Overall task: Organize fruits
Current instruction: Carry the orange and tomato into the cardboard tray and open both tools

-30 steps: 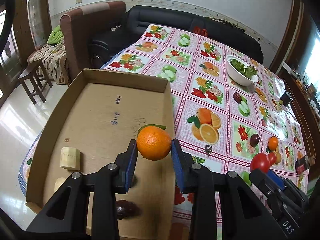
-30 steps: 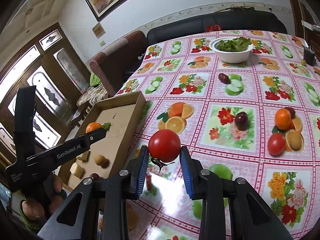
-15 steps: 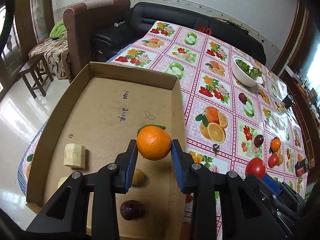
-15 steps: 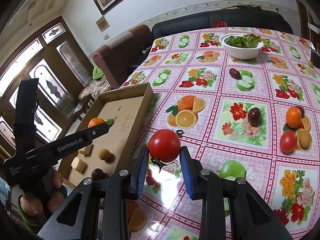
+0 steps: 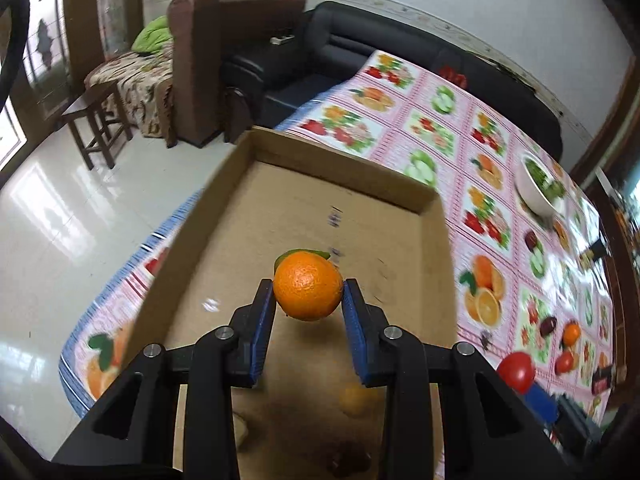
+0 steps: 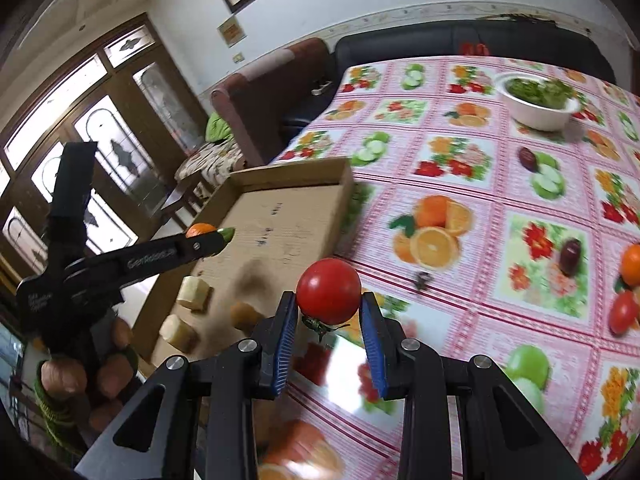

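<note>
My left gripper is shut on an orange with a green leaf and holds it above the floor of a shallow cardboard box. It also shows in the right wrist view, over the same box. My right gripper is shut on a red tomato and holds it above the tablecloth near the box's right wall. In the box lie two pale banana pieces, a small tan fruit and a dark fruit.
A fruit-print tablecloth covers the table. A white bowl of greens stands at the far side. Loose on the cloth at right are dark plums, an orange and a tomato. A sofa and armchair stand beyond.
Both grippers have moved forward and left with their fruit. The orange is now farther over the box. The tomato has come nearer the box's right wall.
</note>
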The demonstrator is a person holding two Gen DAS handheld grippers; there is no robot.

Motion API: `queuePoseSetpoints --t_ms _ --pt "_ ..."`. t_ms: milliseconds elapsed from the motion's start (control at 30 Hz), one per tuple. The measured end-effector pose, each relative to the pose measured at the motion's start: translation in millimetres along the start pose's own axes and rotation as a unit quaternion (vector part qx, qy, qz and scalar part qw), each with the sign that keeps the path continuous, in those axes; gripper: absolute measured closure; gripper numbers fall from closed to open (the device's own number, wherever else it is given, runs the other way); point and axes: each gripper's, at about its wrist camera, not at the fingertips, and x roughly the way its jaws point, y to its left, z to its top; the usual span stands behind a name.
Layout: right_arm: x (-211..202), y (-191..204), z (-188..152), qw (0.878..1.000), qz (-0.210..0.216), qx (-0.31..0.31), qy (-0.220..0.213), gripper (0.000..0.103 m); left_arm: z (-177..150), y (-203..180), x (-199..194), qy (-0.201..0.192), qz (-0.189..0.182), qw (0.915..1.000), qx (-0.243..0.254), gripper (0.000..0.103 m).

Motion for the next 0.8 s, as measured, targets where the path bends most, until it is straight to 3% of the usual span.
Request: queuePoseSetpoints --t_ms 367,800 --pt "65.0 57.3 15.6 0.997 0.029 -0.057 0.048 0.071 15.8 23.5 29.7 0.027 0.025 0.9988 -0.031 0.071" --pt "107.9 66.1 16.7 0.992 0.002 -0.083 0.095 0.07 12.4 21.2 51.1 0.081 0.037 0.9958 -0.025 0.071"
